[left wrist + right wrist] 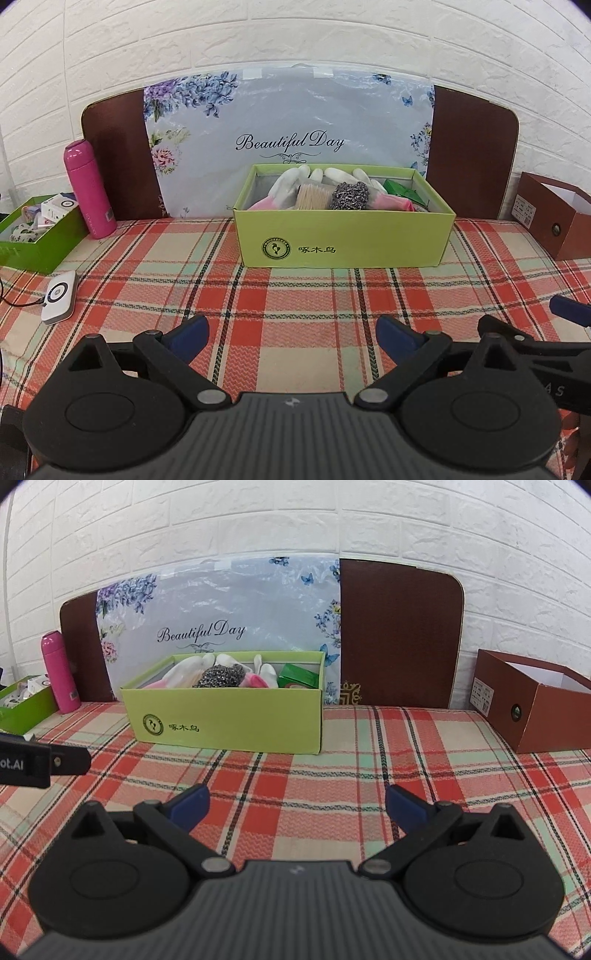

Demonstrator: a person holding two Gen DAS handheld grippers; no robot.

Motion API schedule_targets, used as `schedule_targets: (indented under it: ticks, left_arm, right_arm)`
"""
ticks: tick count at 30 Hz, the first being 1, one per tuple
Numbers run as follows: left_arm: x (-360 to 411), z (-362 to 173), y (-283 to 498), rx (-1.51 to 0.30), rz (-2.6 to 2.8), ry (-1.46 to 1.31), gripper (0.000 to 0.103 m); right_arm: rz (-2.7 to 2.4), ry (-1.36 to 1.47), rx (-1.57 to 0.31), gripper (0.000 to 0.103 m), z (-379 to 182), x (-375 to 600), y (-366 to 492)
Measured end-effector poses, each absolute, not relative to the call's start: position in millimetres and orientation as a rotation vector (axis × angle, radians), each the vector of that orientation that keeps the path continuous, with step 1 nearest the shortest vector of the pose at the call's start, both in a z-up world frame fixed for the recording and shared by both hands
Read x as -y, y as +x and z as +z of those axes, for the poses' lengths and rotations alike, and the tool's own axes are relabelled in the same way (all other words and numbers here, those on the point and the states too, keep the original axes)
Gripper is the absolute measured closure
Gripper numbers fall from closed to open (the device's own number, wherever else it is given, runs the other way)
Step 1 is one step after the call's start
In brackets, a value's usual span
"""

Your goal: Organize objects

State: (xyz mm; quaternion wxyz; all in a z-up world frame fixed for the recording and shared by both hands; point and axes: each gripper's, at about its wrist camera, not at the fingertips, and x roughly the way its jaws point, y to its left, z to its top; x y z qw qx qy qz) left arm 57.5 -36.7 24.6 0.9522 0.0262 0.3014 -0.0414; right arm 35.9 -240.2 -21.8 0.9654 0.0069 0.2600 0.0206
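A light green box (343,236) stands on the plaid cloth ahead, also in the right wrist view (225,720). It holds white and pink gloves (291,181), a bundle of wooden sticks (312,197), a steel scourer (349,195) and a green packet (299,675). My left gripper (291,334) is open and empty, hovering over the cloth well short of the box. My right gripper (297,806) is open and empty, to the right of the left one.
A brown box (532,701) stands open at the right. A darker green box (37,236) with small items sits at the left, beside a pink bottle (88,188). A white device (59,297) with a cable lies on the cloth. A floral bag (288,140) leans against the wall.
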Motion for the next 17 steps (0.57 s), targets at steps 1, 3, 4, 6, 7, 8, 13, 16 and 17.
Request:
schedule_targets:
  ticks: [1, 3, 4, 6, 7, 8, 13, 16, 17]
  left_arm:
    - [35.4, 23.6, 56.7, -0.616, -0.079, 0.054, 0.003]
    - [32.5, 21.4, 55.3, -0.624, -0.069, 0.054, 0.003]
    - [31.2, 20.5, 55.0, -0.626, -0.065, 0.053, 0.003]
    - [28.1, 18.8, 55.0, -0.632, -0.057, 0.047, 0.003]
    - [26.7, 18.1, 54.9, -0.634, -0.053, 0.044, 0.003]
    - [25.7, 17.2, 55.0, -0.635, -0.049, 0.045, 0.003]
    - [22.7, 14.1, 53.6, -0.623, -0.048, 0.044, 0.003]
    - [22.4, 13.8, 53.1, -0.622, -0.051, 0.042, 0.003]
    - [22.7, 14.1, 53.0, -0.620, -0.052, 0.044, 0.003]
  right_arm:
    - [0.041, 0.016, -0.524, 0.000, -20.8, 239.7, 35.2]
    - [0.044, 0.018, -0.519, 0.000, -19.2, 238.8, 34.0]
    - [0.044, 0.019, -0.518, 0.000, -18.7, 238.4, 33.7]
    - [0.044, 0.023, -0.518, 0.000, -18.5, 238.4, 33.0]
    - [0.046, 0.025, -0.519, 0.000, -18.4, 238.0, 33.1]
    - [0.048, 0.025, -0.521, 0.000, -18.7, 237.5, 33.2]
    - [0.049, 0.027, -0.528, 0.000, -19.7, 235.5, 33.6]
    - [0.050, 0.029, -0.528, 0.000, -19.8, 234.9, 34.2]
    - [0.049, 0.028, -0.528, 0.000, -19.7, 234.9, 34.5]
